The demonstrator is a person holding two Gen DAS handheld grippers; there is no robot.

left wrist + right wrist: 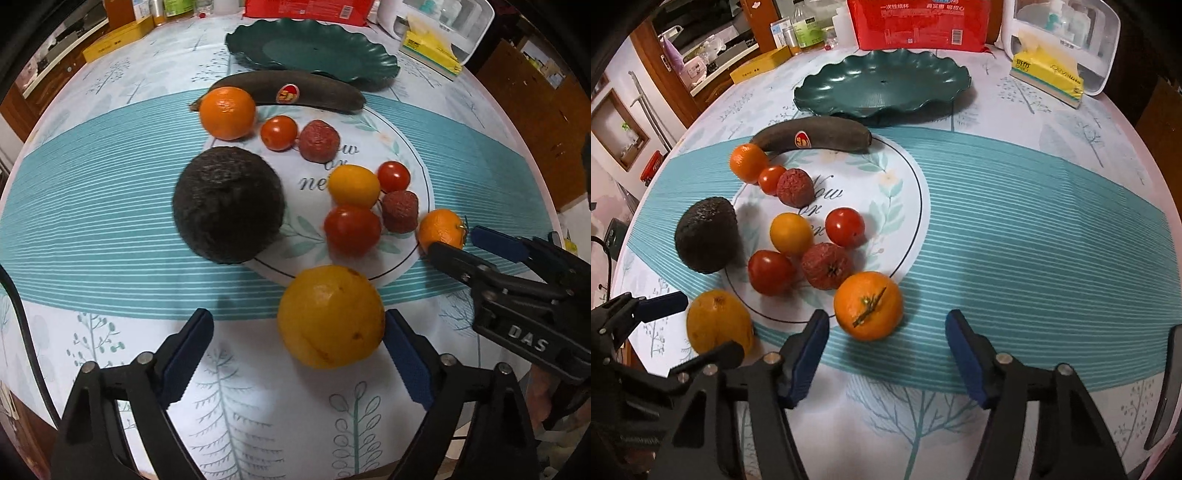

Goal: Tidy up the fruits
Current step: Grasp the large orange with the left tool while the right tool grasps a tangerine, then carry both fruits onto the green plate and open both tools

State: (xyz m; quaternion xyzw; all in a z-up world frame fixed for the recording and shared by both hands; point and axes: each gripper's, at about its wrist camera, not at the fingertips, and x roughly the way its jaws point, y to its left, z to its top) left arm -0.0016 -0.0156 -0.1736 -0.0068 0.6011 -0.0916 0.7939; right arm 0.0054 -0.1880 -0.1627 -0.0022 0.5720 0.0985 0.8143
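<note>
**Both grippers bracketing a fruit each, neither pinched yet**

The left gripper (pixel 299 354) is standing wide around the large yellow orange (pixel 330 315). The fruit is sitting off-centre between the fingers: nearly against the right pad, well clear of the left one.

The right gripper (pixel 886 354) is standing at a middling width, with the small stemmed tangerine (pixel 868 305) lying just ahead of its fingertips, nearer the left pad; no contact is visible. Its stem is pointing diagonally toward the left finger.

The green plate (pixel 827 88), the likely destination, is waiting empty at the table's far side beyond the dark banana (pixel 812 138). Each hand is nearest its own fruit.
</note>
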